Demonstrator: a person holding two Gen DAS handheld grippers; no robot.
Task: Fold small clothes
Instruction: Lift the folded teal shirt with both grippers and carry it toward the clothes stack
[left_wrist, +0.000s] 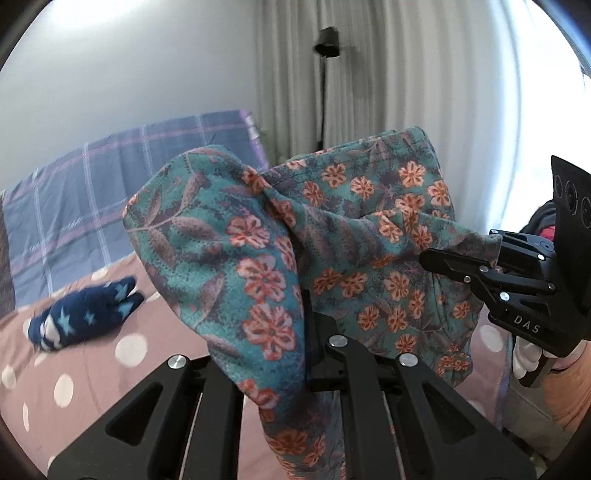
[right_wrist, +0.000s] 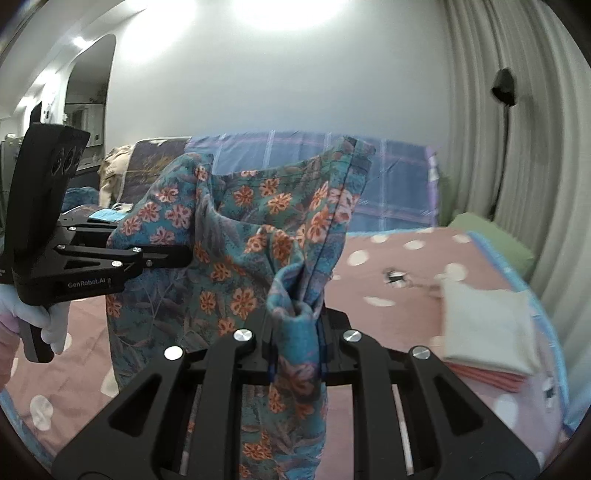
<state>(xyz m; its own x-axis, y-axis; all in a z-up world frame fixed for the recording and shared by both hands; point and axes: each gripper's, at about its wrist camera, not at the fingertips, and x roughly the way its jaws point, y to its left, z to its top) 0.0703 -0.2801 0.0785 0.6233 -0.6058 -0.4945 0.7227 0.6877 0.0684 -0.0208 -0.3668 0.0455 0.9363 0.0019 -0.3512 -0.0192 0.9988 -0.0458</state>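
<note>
A teal garment with orange flowers hangs in the air above the bed, stretched between both grippers. In the left wrist view my left gripper is shut on a bunched edge of it, and the cloth drapes over the fingers and hides the tips. At the right of that view, my right gripper pinches another edge of the garment. In the right wrist view, my right gripper is shut on a gathered fold of the garment. My left gripper grips it from the left, held by a white-gloved hand.
Below lies a bed with a pink polka-dot sheet. A navy star-patterned sock lies on it at left. A stack of folded cloths and a green pillow sit at right. A plaid blanket and curtains stand behind.
</note>
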